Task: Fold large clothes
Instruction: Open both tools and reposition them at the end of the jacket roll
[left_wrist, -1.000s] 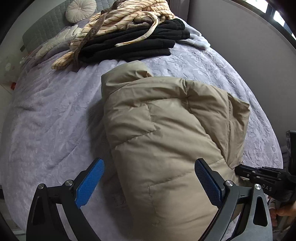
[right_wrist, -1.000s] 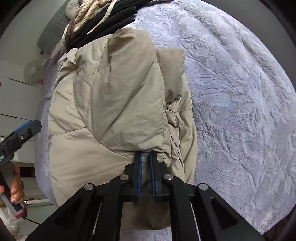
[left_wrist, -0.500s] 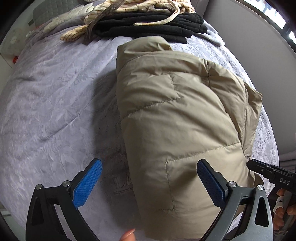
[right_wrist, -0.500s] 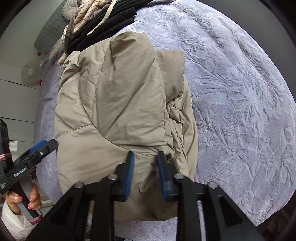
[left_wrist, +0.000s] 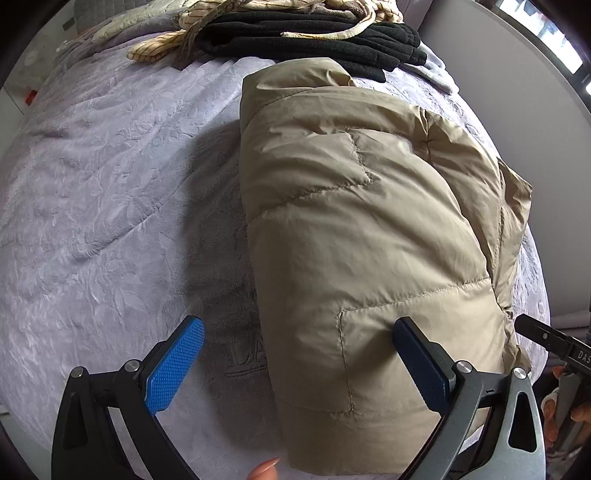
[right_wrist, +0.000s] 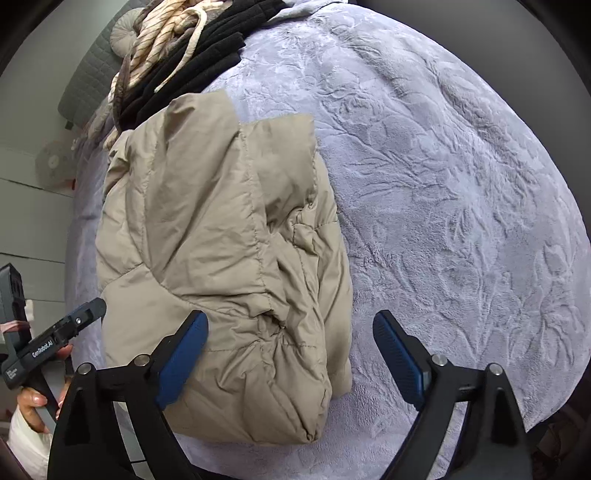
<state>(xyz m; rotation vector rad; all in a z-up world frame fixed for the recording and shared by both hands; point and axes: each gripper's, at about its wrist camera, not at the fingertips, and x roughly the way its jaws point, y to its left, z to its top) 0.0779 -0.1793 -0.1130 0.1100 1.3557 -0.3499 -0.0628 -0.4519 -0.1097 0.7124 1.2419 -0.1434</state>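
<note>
A beige puffer jacket (left_wrist: 369, 240) lies folded into a thick bundle on the lilac bed cover (left_wrist: 110, 184); it also shows in the right wrist view (right_wrist: 221, 277). My left gripper (left_wrist: 299, 365) is open and empty, hovering over the jacket's near left edge. My right gripper (right_wrist: 291, 354) is open and empty, just above the jacket's near right corner. The right gripper's tip (left_wrist: 546, 339) shows at the right edge of the left wrist view; the left gripper (right_wrist: 55, 343) shows at the left of the right wrist view.
A pile of black clothes (left_wrist: 314, 40) with a cream striped garment (left_wrist: 258, 11) on top lies at the head of the bed, just beyond the jacket. A grey wall (left_wrist: 517, 74) runs along the right. The bed cover (right_wrist: 443, 203) stretches wide to the jacket's right.
My right gripper was shut on the jacket's edge, then opened wide and let it go. The left gripper stayed open and moved closer over the jacket.
</note>
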